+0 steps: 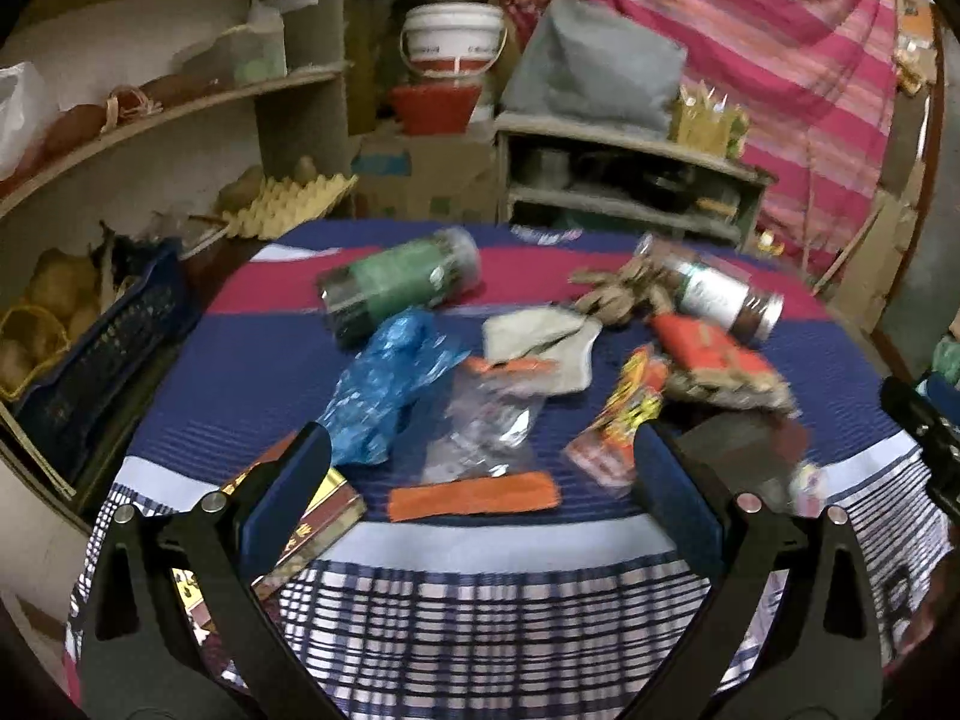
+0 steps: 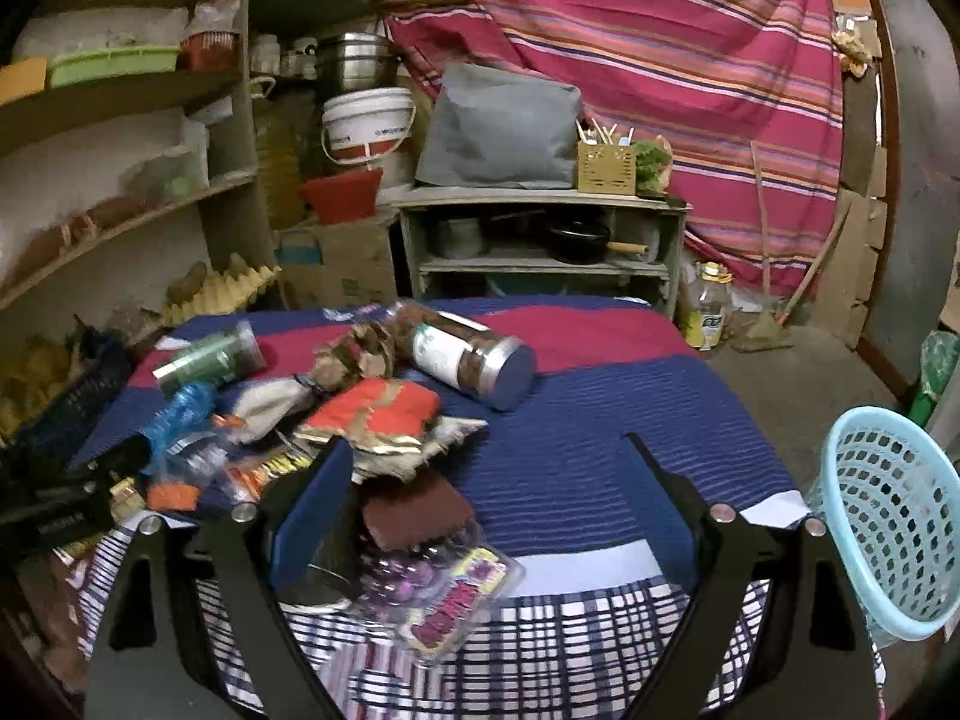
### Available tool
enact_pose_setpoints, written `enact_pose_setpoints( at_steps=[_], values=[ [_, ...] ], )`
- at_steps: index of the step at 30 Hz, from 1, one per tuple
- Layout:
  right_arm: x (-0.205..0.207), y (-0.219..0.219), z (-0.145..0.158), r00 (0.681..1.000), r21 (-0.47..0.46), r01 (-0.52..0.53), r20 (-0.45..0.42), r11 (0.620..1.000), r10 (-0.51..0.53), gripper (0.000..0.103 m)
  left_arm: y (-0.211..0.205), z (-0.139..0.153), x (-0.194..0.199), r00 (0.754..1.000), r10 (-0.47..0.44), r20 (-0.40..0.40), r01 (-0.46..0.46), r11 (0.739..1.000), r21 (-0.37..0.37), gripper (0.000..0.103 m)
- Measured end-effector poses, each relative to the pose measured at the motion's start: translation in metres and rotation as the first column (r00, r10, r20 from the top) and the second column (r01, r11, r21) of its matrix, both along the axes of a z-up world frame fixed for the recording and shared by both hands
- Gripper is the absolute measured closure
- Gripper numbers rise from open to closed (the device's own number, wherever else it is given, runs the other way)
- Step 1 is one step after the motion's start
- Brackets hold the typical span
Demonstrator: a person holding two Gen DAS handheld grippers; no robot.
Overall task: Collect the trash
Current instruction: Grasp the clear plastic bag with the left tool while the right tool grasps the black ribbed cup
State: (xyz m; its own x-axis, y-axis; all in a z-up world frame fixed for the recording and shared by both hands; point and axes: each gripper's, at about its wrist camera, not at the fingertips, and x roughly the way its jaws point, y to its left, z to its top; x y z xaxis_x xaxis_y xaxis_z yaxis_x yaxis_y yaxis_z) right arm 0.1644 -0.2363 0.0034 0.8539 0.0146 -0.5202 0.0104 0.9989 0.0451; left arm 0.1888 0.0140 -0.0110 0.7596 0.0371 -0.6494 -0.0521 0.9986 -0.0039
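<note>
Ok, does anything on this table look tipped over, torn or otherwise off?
Yes. Two jars lie on their sides on the cloth-covered table: the green-label jar and the white-label jar. The red packet beside the white-label jar looks torn and crumpled. Nothing appears spilled. Both claws hover open.

Trash spread on the desk [image 2: 600, 420], basket [image 2: 888, 528] off its right edge.
2 jars lie at the rear: one [image 1: 399, 285] left, one [image 2: 474, 360] right. Wrappers [image 1: 384, 396] lie before them; a blister pack [image 2: 444, 594] sits nearest the front edge.
</note>
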Motion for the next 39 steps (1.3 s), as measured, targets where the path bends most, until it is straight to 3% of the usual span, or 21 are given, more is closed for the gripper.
enact_pose_setpoints(
  at_steps=[5,11,16,19,23,30,39],
  values=[
    [0.009,-0.007,-0.015,0.999,-0.015,0.024,-0.03,1.0,-0.025,0.016,-0.005,-0.019,0.016,0.998,-0.032,-0.058,0.034,0.999,0.037,0.006],
    [0.015,0.0,-0.023,0.998,-0.029,0.008,-0.056,1.0,-0.01,0.016,0.003,-0.037,0.031,0.993,-0.042,-0.113,0.041,0.999,-0.005,0.008],
    [0.017,0.012,-0.027,0.997,-0.035,-0.022,-0.074,0.999,0.019,0.016,0.016,-0.055,0.048,0.983,-0.048,-0.178,0.033,0.996,-0.088,0.028],
    [0.014,0.02,-0.027,0.997,-0.045,-0.039,-0.069,0.998,0.035,0.016,0.016,-0.06,0.052,0.979,-0.061,-0.197,0.042,0.994,-0.102,0.033],
    [0.011,0.027,-0.024,0.997,-0.059,-0.058,-0.061,0.997,0.055,0.016,0.015,-0.05,0.044,0.981,-0.085,-0.173,0.066,0.991,-0.115,0.037],
    [0.004,0.046,-0.021,0.992,-0.048,-0.115,-0.055,0.992,0.113,0.016,0.017,-0.013,0.013,0.995,-0.064,-0.08,0.06,0.997,-0.053,0.038],
    [-0.002,0.089,-0.033,0.977,-0.111,-0.206,-0.081,0.972,0.198,0.01,0.047,0.002,0.005,0.998,-0.014,-0.057,0.009,0.996,-0.085,0.038]
  ],
)
